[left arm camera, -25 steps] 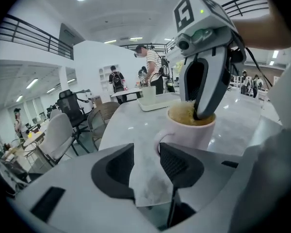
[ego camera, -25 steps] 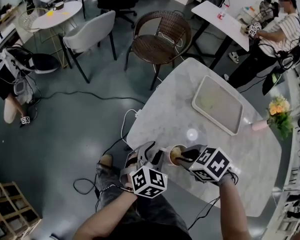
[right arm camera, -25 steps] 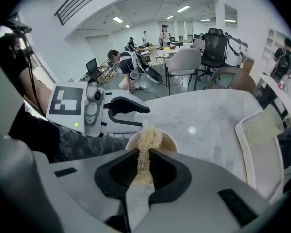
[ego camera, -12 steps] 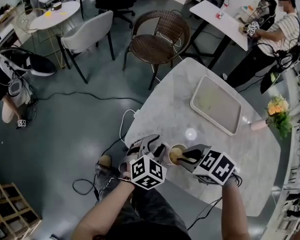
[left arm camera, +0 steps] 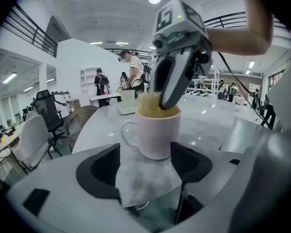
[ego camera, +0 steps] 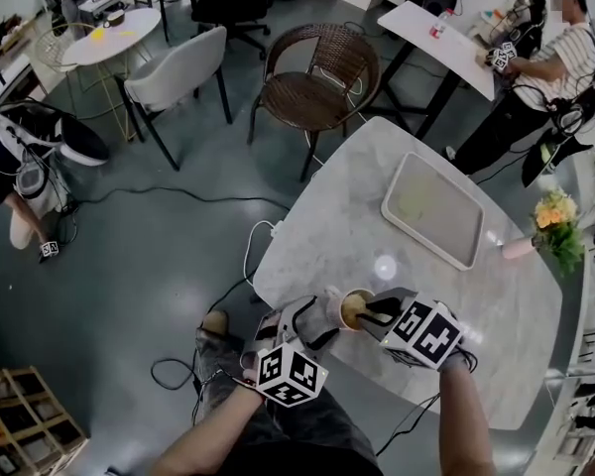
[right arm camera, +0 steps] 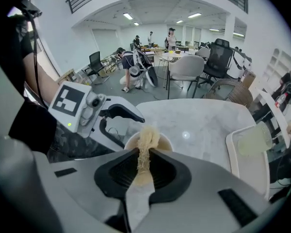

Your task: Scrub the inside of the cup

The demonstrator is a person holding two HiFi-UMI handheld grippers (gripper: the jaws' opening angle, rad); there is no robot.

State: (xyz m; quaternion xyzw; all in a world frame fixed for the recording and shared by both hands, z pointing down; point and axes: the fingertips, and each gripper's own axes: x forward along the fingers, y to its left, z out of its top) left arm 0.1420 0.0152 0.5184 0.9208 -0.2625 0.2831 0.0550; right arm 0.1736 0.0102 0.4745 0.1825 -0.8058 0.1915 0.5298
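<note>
The cup (ego camera: 355, 308), a smooth pale mug with a loop handle, stands near the rounded near edge of a white marble table (ego camera: 426, 296). Its mouth is stuffed with a fuzzy tan sponge (right arm camera: 146, 141), which the right gripper (ego camera: 372, 312) pinches tight. The left gripper (left arm camera: 145, 161) has just been opening its ribbed black jaws, which stand apart before the cup without pressing it. A rectangular tray (ego camera: 436, 211) lies farther up the table, above a grey floor (ego camera: 129, 246) with a wicker chair (ego camera: 317, 72).
</note>
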